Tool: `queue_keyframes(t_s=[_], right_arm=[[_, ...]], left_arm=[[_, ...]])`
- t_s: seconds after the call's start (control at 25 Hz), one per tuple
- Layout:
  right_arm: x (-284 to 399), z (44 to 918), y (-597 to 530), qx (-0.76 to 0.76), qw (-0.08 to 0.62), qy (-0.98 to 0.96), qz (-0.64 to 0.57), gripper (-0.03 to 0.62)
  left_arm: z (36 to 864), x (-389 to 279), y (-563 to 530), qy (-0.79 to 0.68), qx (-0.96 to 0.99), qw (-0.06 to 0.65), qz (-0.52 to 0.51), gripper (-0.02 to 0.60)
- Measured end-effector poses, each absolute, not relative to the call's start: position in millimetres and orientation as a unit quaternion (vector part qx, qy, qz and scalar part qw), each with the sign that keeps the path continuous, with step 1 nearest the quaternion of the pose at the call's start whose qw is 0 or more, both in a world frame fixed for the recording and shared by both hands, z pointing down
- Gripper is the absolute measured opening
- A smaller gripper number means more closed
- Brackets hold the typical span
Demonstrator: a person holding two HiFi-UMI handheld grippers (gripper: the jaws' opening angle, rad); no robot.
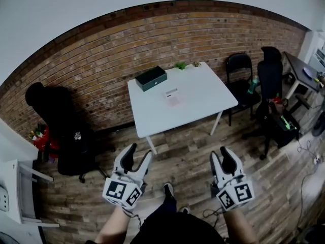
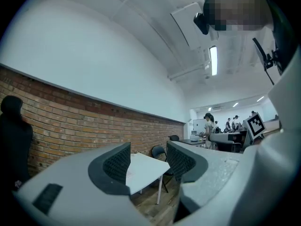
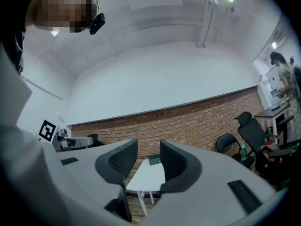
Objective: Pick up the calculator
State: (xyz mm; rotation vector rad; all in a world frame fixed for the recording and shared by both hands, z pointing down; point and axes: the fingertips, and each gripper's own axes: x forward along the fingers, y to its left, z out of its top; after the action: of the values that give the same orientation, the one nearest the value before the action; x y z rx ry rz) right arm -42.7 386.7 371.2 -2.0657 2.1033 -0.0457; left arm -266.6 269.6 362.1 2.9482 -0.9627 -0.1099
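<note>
A small pale calculator point(image 1: 172, 96) lies near the middle of a white table point(image 1: 203, 98) that stands against the brick wall, far ahead of me. My left gripper point(image 1: 138, 155) is held over the wooden floor at lower left, its jaws apart with nothing between them. My right gripper point(image 1: 221, 155) is at lower right, also open and empty. Both point toward the table. In the left gripper view the left gripper point(image 2: 148, 161) frames the table point(image 2: 146, 166). Between its jaws, the right gripper point(image 3: 143, 161) shows the table point(image 3: 148, 175) too.
A dark green box point(image 1: 151, 78) and a small plant point(image 1: 181, 65) sit at the table's back edge. Black chairs point(image 1: 241, 80) stand to the right of the table, and another black chair point(image 1: 63, 131) to the left. A white shelf point(image 1: 15, 192) is at far left. People stand in the distance point(image 2: 209, 124).
</note>
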Motion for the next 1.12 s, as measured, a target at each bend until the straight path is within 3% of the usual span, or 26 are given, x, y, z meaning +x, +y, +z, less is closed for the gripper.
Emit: queue_keyframes(t_s=[0.2,0.64,0.88,1.12], right_arm=[[-16,375,357,-0.719,0.067,0.692,-0.01,0.159],[13,377,245,-0.73,0.029,0.682,-0.017,0.146],[30,374,199,-0.748,0.005,0.663,-0.016,0.127],[32,387,156,-0.749,-0.013,0.662,-0.027,0.13]], left_arm=[[378,-241,225,-0.301,0.952,0.052,-0.027,0.302],[393,-200,98,-0.287,0.955,0.069,-0.027,0.299],[401,-181,44,-0.26,0.962,0.081,-0.038,0.244],[425,-184,2,-0.256,0.961,0.104,-0.03,0.239]])
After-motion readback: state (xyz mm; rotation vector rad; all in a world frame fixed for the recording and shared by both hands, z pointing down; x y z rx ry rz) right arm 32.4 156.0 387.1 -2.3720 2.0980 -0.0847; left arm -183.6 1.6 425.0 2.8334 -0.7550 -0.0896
